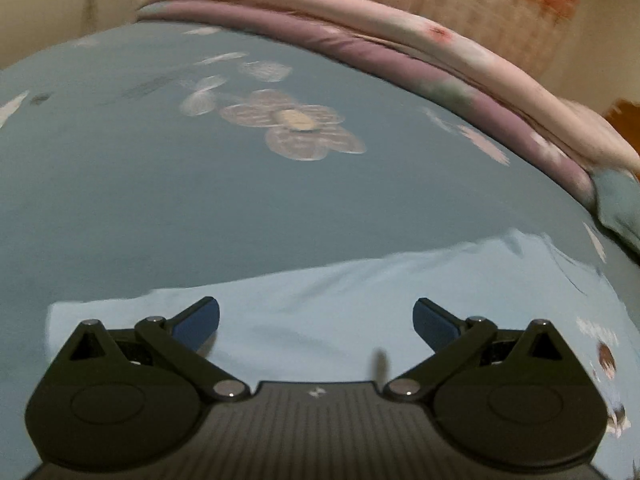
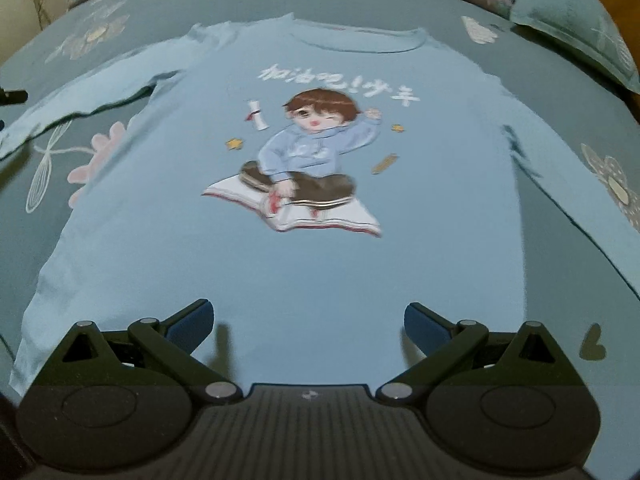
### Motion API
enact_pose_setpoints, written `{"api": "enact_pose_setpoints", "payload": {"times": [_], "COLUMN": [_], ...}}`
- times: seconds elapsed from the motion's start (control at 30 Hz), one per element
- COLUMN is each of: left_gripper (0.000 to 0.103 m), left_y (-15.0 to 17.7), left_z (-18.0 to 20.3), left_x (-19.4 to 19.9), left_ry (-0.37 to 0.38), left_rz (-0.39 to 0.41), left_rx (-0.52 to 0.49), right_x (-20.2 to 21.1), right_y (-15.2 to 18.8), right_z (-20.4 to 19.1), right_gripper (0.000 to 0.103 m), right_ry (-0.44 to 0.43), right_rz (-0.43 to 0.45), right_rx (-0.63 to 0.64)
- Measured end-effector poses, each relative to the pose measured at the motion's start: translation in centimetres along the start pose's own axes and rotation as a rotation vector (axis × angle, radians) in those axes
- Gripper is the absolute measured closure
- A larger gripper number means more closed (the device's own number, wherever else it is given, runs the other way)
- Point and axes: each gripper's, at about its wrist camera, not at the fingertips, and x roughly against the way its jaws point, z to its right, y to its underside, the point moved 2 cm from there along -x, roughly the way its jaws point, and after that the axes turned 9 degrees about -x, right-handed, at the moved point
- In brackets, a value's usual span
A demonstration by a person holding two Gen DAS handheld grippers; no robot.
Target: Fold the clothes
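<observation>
A light blue long-sleeved shirt (image 2: 304, 264) lies flat and face up on the bed, collar at the far end, with a cartoon print of a child sitting on an open book (image 2: 304, 168). Both sleeves spread outward. My right gripper (image 2: 309, 322) hovers open over the shirt's hem, nothing between its fingers. In the left wrist view a light blue part of the same shirt (image 1: 320, 300) lies under my left gripper (image 1: 316, 318), which is open and holds nothing.
The bed is covered by a teal sheet with flower prints (image 1: 160, 184). A rolled pink and purple quilt (image 1: 360, 36) runs along the far edge. A teal pillow (image 2: 576, 24) lies at the far right corner.
</observation>
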Motion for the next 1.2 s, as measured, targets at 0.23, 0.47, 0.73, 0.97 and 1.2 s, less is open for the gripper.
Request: {"api": "enact_pose_setpoints", "payload": {"times": [0.23, 0.47, 0.73, 0.97, 1.2], "left_gripper": [0.001, 0.001, 0.001, 0.001, 0.001], "left_y": [2.2, 3.4, 5.3, 6.1, 6.6], "left_z": [-4.2, -4.2, -2.1, 0.4, 2.2], "left_x": [1.2, 4.5, 4.1, 3.5, 3.0], "left_ry": [-0.080, -0.055, 0.043, 0.098, 0.045], "left_rz": [-0.015, 0.047, 0.057, 0.043, 0.038], "left_rx": [0.041, 0.117, 0.172, 0.133, -0.019], "right_x": [-2.2, -2.2, -2.2, -2.2, -2.2], "right_y": [0.1, 0.3, 0.2, 0.4, 0.4], "right_z": [-1.0, -0.8, -0.8, -0.8, -0.8], "right_gripper": [0.000, 0.000, 0.000, 0.000, 0.000], "right_ry": [-0.029, -0.030, -0.030, -0.033, -0.034], "right_rz": [-0.064, -0.054, -0.061, -0.045, -0.042], "right_rx": [0.007, 0.006, 0.012, 0.012, 0.013]}}
